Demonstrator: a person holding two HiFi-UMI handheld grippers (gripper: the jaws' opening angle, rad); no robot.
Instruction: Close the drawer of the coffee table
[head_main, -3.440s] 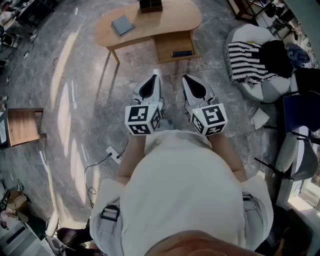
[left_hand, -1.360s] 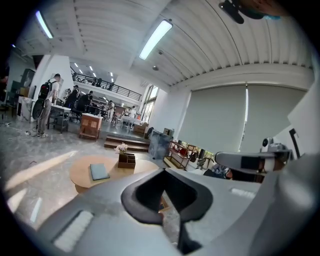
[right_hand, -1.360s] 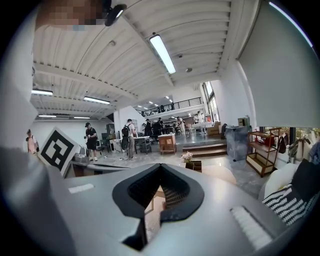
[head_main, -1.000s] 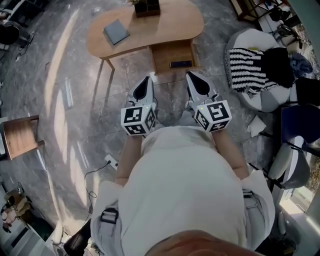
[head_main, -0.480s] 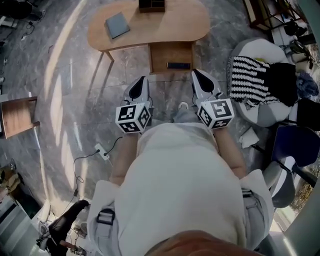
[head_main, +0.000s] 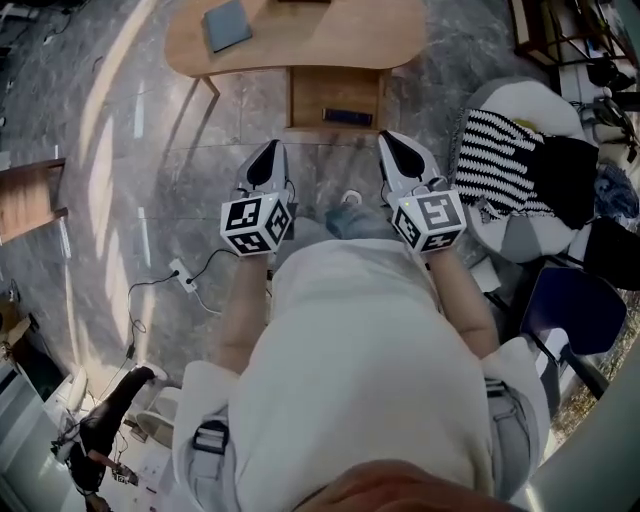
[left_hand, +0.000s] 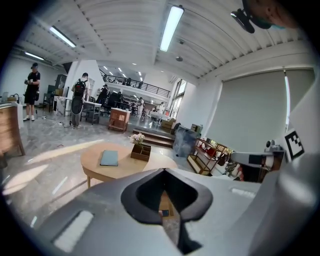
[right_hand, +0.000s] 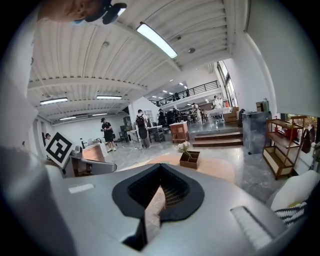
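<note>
The wooden coffee table (head_main: 330, 45) stands at the top of the head view. Its drawer (head_main: 335, 98) is pulled out toward me, with a flat dark object (head_main: 347, 116) lying in it. My left gripper (head_main: 268, 152) is shut and empty, short of the drawer's front and to its left. My right gripper (head_main: 392, 142) is also shut and empty, just short of the drawer's front right corner. In the left gripper view the shut left gripper (left_hand: 169, 222) points at the table (left_hand: 100, 172). The right gripper view has the shut right gripper (right_hand: 152, 212) aimed at the table (right_hand: 222, 167).
A blue-grey book (head_main: 226, 24) and a wooden box with flowers (left_hand: 140, 151) lie on the tabletop. A white beanbag with striped cloth (head_main: 505, 130) sits to the right, and a chair (head_main: 575, 310) is nearer. A power strip with cable (head_main: 183, 272) lies on the floor at left.
I have come closer to the coffee table, so the open drawer now lies just beyond both grippers. Both grippers moved forward and lower, and stayed shut.
</note>
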